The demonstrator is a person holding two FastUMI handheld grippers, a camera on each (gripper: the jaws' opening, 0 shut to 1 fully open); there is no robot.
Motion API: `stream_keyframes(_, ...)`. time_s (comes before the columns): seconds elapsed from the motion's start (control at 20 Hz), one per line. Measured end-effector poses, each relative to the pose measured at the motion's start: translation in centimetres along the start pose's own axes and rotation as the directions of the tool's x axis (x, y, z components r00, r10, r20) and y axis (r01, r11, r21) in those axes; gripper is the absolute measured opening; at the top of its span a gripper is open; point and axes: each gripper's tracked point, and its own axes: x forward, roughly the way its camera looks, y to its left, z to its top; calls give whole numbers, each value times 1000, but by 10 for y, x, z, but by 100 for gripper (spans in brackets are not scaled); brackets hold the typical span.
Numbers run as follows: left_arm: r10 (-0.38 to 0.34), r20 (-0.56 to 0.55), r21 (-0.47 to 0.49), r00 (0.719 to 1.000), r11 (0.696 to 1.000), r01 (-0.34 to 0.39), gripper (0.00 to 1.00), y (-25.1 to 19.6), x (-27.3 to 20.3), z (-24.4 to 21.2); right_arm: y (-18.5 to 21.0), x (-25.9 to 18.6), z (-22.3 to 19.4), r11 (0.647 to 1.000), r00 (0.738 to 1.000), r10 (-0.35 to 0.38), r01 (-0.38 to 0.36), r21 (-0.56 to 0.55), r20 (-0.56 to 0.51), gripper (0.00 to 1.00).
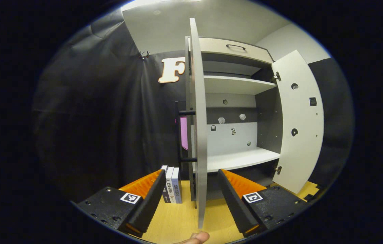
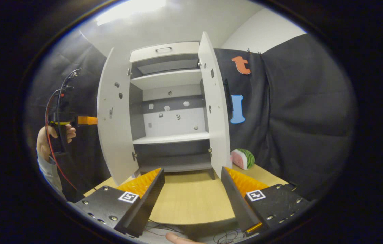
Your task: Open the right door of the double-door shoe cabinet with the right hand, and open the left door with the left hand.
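A: We see both cabinet (image 2: 169,101) doors swung out on the desk (image 2: 191,200)?
B: Yes. Left door (image 1: 198,135) edge-on beyond our left gripper (image 1: 191,198), right door (image 2: 215,108) wide; both grippers apart, right gripper (image 2: 193,196) clear, probably done.

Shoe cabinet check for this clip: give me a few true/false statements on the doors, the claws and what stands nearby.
1. Both cabinet doors stand open. True: left door and right door are swung out.
2. The right claw is shut on the right door's handle. False: it is open, holding nothing.
3. Books stand on the table beside the cabinet. True.
4. The shelves are packed with shoes. False: no shoes on them.
5. A watermelon slice lies by the right door. True.
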Motion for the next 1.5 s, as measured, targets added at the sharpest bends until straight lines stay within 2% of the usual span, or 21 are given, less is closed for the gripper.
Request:
stream_keyframes(0.15,14,-6,-3,1000,1000,-14,98,-13,-11,-5,-5,3,11,1000,1000,-13,13,-5,19,97)
stream_keyframes(0.3,-3,50,-24,999,1000,4,98,-35,-24,2,-10,6,23,1000,999,-21,20,7,41,99)
stream_keyframes(0.5,-35,81,-2,996,999,36,97,-76,-44,-3,-15,10,43,1000,997,-15,14,11,74,99)
stream_keyframes(0.65,-34,118,-18,992,999,37,96,-102,-52,-2,-21,11,59,1000,994,-21,20,7,109,97)
stream_keyframes(1.05,-101,46,-58,994,993,104,96,-161,-56,-50,-36,22,81,999,991,-29,31,-16,129,99)
stream_keyframes(1.2,-147,-21,-50,989,988,146,96,-176,-53,-72,-40,29,81,999,992,-23,27,-36,120,99)
stream_keyframes(1.5,-90,25,-21,996,996,91,96,-168,-41,-48,-46,42,82,999,993,-8,14,-47,118,99)
